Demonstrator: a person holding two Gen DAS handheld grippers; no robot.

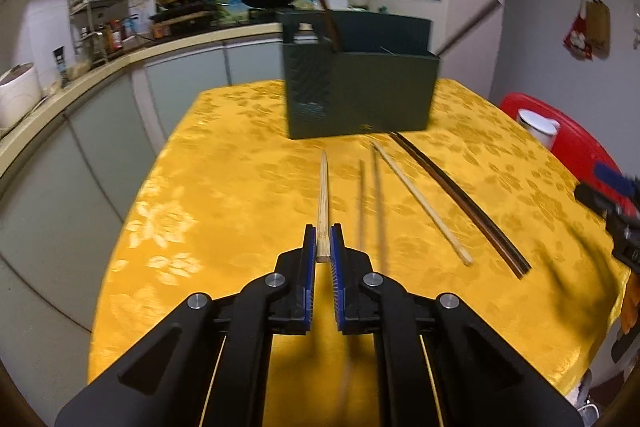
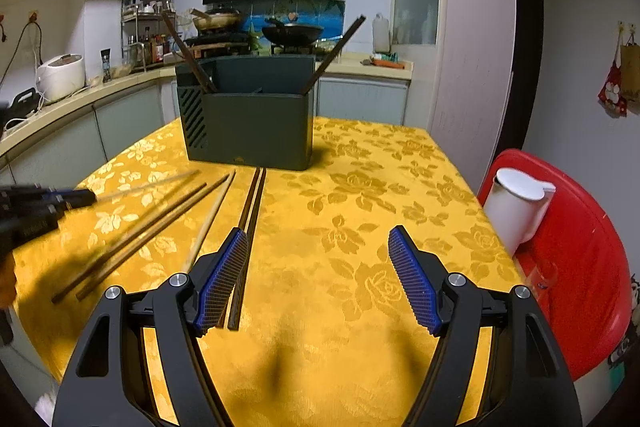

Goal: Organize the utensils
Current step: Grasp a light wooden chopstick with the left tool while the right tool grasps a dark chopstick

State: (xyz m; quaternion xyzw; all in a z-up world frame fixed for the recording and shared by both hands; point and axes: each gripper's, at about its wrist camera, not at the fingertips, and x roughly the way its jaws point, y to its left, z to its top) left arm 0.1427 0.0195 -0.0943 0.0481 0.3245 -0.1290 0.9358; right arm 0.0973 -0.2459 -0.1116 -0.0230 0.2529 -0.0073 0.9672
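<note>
Gripping a pale bamboo chopstick by its thick butt end, the left gripper has its blue pads clamped on the stick, whose long axis runs straight out toward twelve o'clock in the left wrist view, tip aimed at the dark green rectangular plastic utensil holder on the yellow floral tablecloth. The holder stands dead ahead, beyond the tip and apart from it, already holding dark sticks that lean out of its end compartments. My judgement: the coming move is a carry forward and a tilt so the tip drops into an open slot. At one o'clock lie a second pale chopstick and a dark brown pair. The right gripper hangs with jaws wide and empty, the dark pair just beside its left pad.
</note>
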